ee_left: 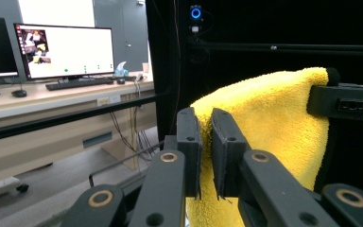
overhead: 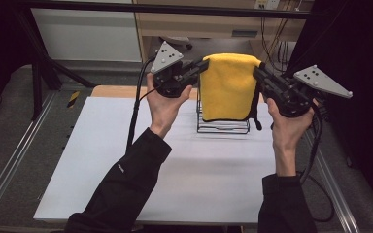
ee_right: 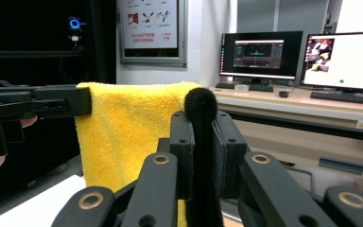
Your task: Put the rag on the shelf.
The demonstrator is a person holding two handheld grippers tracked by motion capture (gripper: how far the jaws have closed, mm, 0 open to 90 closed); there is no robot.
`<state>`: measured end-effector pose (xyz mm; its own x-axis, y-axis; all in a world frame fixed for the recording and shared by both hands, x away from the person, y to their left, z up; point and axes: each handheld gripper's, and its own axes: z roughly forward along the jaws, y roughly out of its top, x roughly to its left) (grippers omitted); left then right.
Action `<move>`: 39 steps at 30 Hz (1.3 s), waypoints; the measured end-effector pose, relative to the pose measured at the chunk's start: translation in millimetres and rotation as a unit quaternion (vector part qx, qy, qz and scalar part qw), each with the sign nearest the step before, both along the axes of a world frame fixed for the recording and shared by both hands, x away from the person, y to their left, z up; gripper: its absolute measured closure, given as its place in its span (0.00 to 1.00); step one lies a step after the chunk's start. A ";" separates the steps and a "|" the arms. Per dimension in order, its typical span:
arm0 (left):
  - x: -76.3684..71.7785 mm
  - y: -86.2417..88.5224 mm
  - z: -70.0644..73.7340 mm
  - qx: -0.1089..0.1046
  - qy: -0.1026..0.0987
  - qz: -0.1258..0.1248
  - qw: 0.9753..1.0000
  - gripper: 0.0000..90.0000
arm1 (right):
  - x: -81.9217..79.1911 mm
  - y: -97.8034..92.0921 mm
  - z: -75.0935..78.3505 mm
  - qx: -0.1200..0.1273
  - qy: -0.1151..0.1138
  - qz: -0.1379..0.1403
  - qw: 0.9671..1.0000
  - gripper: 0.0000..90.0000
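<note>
- The yellow towel (overhead: pixel 229 87) hangs draped over a wire rack (overhead: pixel 222 125) that stands at the far middle of the white worktop (overhead: pixel 175 170); its top fold sits level and both halves fall down the rack's sides.
- The left tongs (overhead: pixel 205 64) are clamped on the towel's upper left corner and the right tongs (overhead: pixel 256 70) on its upper right corner, so the cloth is held at both ends while resting on the rack.
- Judging from this, the hanging itself looks essentially done; what seems left is to let go on both sides and draw the hands away, perhaps after a last tug to even the fold.
- The high view gives the whole layout: rack base, the towel's lower hem, and a dark edge trailing at its right side.
- The left gripper view shows the left tongs (ee_left: pixel 206 156) pinching yellow pile (ee_left: pixel 274 123), with the other gripper's black jaw at the far corner.
- The right gripper view shows the right tongs (ee_right: pixel 203 156) shut on a black trim (ee_right: pixel 201 109) of the towel, a detail the high view barely hints at.
</note>
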<state>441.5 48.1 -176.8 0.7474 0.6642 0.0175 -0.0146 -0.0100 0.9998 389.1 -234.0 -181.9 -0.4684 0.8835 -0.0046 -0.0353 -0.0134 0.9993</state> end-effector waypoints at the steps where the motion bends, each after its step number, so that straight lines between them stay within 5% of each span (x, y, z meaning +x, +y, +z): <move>1: 1.0 -0.9 1.7 -0.001 -0.001 -0.001 1.000 0.92 | 0.6 -0.7 2.2 0.000 -0.002 -0.002 1.000 0.90; 27: 32.6 -14.1 47.8 -0.006 -0.024 0.020 0.999 0.92 | 37.2 -8.8 41.0 0.022 -0.024 -0.019 0.999 0.90; 39: 58.6 -14.7 56.5 -0.018 -0.010 0.030 0.999 0.92 | 61.7 -6.9 50.6 0.016 -0.027 -0.022 0.999 0.90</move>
<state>500.2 33.4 -120.2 0.7063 0.7079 0.0073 -0.0346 0.0242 0.9991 450.8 -240.9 -131.3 -0.4282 0.9037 0.0004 -0.0895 -0.0428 0.9951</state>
